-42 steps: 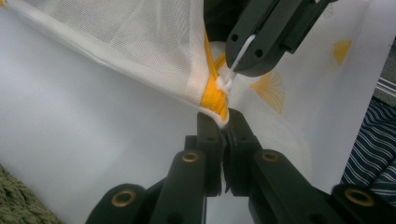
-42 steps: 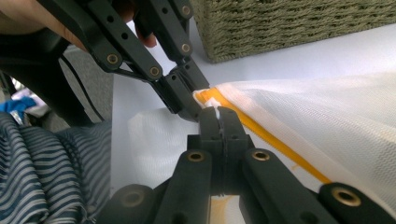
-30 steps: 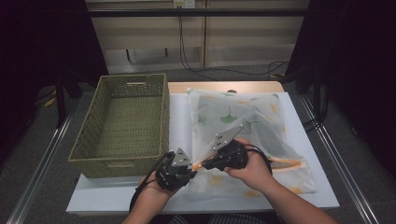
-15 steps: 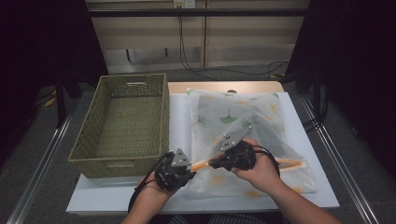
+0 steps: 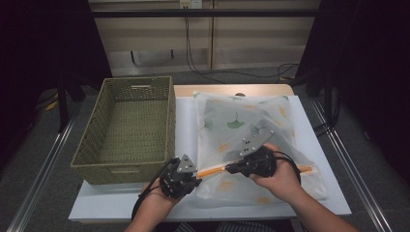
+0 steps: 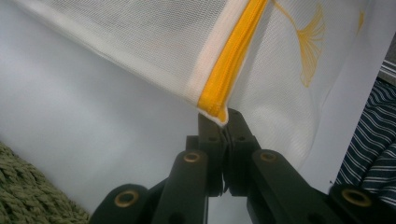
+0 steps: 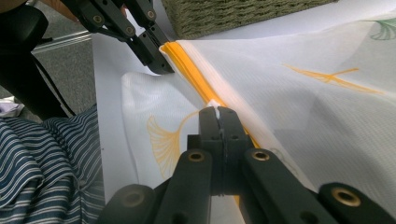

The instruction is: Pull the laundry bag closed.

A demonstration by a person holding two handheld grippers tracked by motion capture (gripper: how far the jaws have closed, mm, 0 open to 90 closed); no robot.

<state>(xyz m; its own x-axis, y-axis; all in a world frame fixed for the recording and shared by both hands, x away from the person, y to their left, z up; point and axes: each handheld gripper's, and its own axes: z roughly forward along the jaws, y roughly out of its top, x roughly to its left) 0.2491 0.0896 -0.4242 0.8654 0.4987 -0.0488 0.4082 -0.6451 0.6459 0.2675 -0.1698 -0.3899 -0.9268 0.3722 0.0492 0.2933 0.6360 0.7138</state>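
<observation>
A white mesh zip bag printed with ginkgo leaves (image 5: 251, 140) lies on the white desk (image 5: 319, 145) in the centre and lower right of the high view, beside a woven olive basket (image 5: 130, 130) at the left. The left hand-held gripper (image 6: 223, 122) is clenched on the end of the bag's yellow zipper (image 6: 229, 60). The right hand-held gripper (image 7: 217, 111) pinches that zipper farther along, near the frame's lower centre.
</observation>
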